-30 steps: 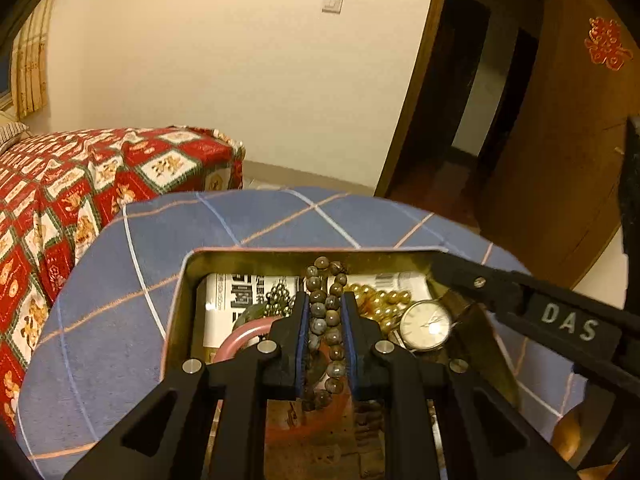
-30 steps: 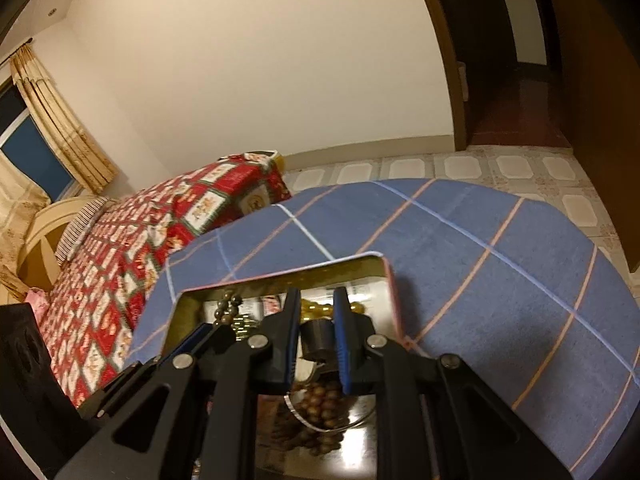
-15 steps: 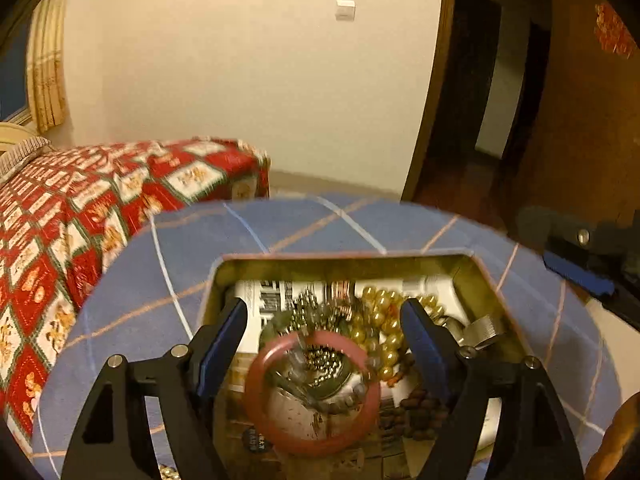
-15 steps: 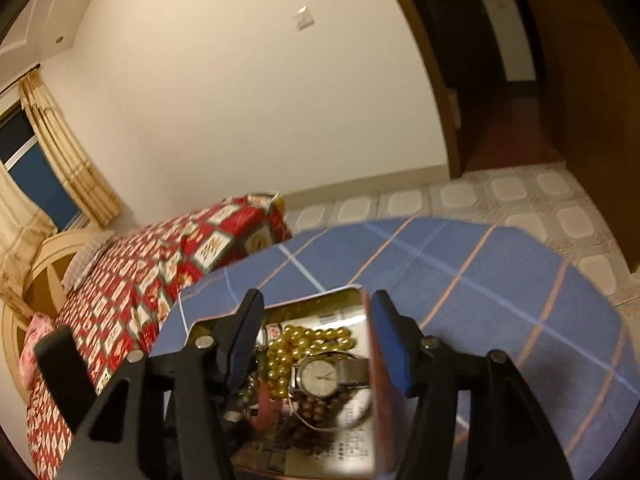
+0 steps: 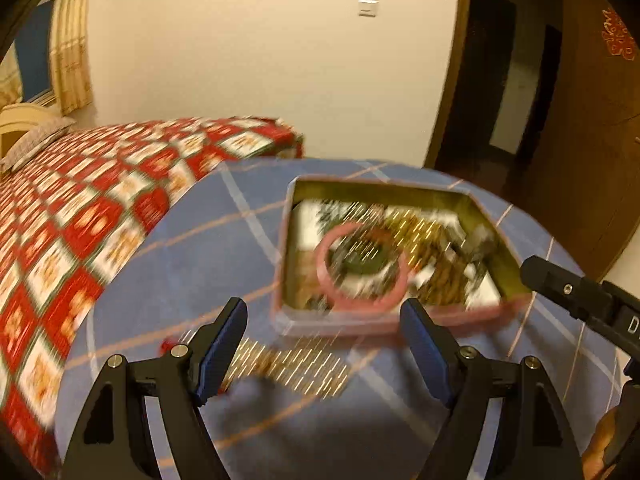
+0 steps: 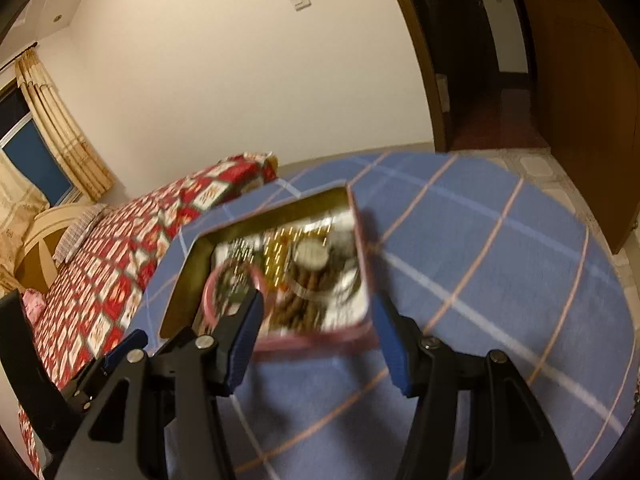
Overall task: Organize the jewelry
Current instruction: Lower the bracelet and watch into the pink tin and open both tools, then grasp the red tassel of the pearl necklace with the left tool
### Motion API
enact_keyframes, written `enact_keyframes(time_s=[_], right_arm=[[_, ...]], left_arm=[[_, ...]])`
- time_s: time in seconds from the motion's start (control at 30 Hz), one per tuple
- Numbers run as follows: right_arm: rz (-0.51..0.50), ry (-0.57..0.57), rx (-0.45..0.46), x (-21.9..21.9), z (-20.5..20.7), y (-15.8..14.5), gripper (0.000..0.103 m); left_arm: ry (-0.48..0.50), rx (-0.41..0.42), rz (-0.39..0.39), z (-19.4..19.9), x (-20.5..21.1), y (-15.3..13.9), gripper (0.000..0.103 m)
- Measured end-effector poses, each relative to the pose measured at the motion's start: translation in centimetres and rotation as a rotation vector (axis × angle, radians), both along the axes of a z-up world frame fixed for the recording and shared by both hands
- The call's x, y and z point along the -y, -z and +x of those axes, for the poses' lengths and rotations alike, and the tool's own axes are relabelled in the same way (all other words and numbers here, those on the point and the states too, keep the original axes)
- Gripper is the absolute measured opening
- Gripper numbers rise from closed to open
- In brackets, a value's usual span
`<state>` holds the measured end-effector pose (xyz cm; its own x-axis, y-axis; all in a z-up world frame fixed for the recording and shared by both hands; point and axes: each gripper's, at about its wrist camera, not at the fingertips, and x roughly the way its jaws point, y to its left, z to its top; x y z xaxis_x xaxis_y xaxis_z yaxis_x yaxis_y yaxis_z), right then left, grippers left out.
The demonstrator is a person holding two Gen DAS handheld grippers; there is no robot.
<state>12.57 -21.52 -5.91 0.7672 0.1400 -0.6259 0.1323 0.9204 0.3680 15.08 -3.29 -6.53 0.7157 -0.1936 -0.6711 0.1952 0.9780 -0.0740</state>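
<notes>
While the jewelry tin (image 5: pixel 394 320) sits on the blue checked tablecloth (image 5: pixel 192 264) with a pink bangle (image 5: pixel 362 268), a watch (image 6: pixel 312 255) and beads heaped inside, the left gripper (image 5: pixel 326 350) and right gripper (image 6: pixel 318 342) both gape empty, their jaws having just opened, likely freed for gold beads (image 5: pixel 288 368) lying outside.

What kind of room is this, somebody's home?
Most likely a home bedroom: a bed with a red patterned cover, a curtained window, and a tin of jewelry on a blue-clothed table.
</notes>
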Motion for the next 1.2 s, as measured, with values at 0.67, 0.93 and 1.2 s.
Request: enact_keyframes(time_s=[0.67, 0.93, 1.2], right_arm=[[-0.064, -0.179, -0.073, -7.2, -3.5, 2.6, 0.054], [-0.058, -0.181, -0.079, -7.6, -2.9, 2.8, 0.054], [-0.065, -0.198, -0.107, -8.3, -1.5, 3.6, 0.054]], left_arm=[[-0.158, -0.126, -0.049, -3.1, -9.0, 2.1, 0.079], [-0.213, -0.164, -0.132, 0.9, -8.9, 2.4, 0.078], [-0.16, -0.208, -0.031, 1.6, -8.9, 3.6, 0.016]])
